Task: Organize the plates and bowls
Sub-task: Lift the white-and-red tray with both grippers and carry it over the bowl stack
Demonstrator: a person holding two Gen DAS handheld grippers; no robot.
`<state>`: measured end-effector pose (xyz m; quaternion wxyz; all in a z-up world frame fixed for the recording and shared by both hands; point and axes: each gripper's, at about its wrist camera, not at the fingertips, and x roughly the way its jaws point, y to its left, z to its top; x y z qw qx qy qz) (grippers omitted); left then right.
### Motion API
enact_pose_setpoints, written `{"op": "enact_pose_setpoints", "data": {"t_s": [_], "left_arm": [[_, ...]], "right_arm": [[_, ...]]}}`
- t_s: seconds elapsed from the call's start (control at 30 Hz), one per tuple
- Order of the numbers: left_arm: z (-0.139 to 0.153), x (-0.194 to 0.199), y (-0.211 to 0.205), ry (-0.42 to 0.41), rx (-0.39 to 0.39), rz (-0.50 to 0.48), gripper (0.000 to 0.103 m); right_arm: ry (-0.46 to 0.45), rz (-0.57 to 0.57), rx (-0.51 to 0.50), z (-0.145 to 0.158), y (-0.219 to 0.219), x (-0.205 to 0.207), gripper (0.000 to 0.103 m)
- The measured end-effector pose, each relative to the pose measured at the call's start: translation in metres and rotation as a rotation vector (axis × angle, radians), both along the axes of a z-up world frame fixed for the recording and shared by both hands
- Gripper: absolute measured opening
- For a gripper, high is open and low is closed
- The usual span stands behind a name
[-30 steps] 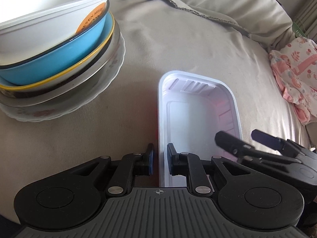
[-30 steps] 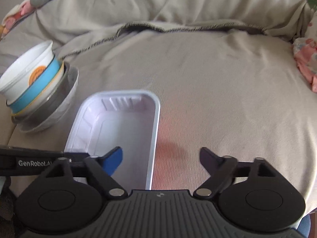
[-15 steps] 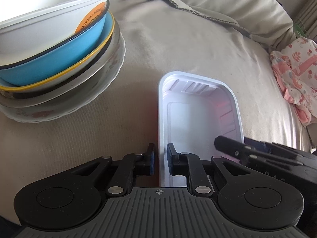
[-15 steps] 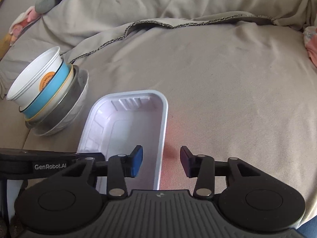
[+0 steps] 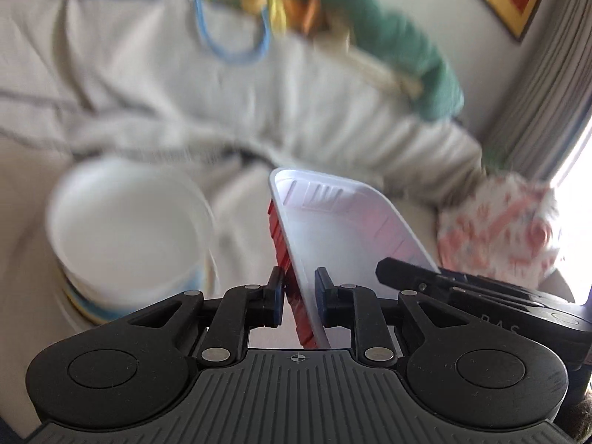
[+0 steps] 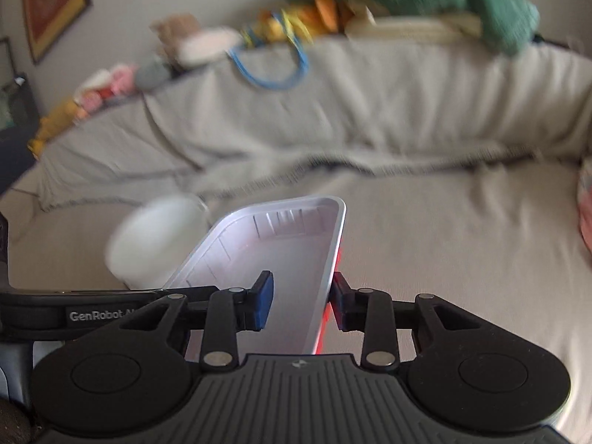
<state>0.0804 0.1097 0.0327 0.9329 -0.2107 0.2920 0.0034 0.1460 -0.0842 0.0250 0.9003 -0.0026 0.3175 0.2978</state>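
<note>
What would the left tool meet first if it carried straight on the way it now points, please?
Probably the draped sofa back. The left tool grips the white tray by its edge, so the tray's far end would arrive first. The bowl stack sits off to the left. Blur makes depth uncertain.

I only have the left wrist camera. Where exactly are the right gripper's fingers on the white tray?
Observer: The right gripper straddles the tray at its right-hand wall, one finger inside and one outside.
Operator: Is it clamped on that wall?
Observer: The outer finger sits against the rim, but the inner blue pad seems to stand off from the wall, so I cannot tell.
</note>
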Motion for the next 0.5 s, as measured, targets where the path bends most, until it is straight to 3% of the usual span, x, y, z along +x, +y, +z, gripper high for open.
{"op": "enact_pose_setpoints", "data": {"t_s": [0.1,0.2,0.37,0.5], "left_arm": [[0.026,-0.011,0.032,-0.065,0.033,0.078,0.021],[0.014,-0.006,0.071,-0.021,0.004,0.139,0.02],[-0.036,0.01,0.124,0.064,-0.014,0.24,0.021],[-0.052,0.001,0.153,0.051,-0.072,0.251,0.022]], "right_arm": [[-0.063,0.077,0.05,0.032,0.036,0.001,0.036],[-0.092,0.126,0.053,0.037,0.081,0.007,0.038],[-0.034,0.162,-0.041,-0.002,0.15,0.029,0.041],[0.018,0.152,-0.124,-0.034,0.174,0.034,0.042]]}}
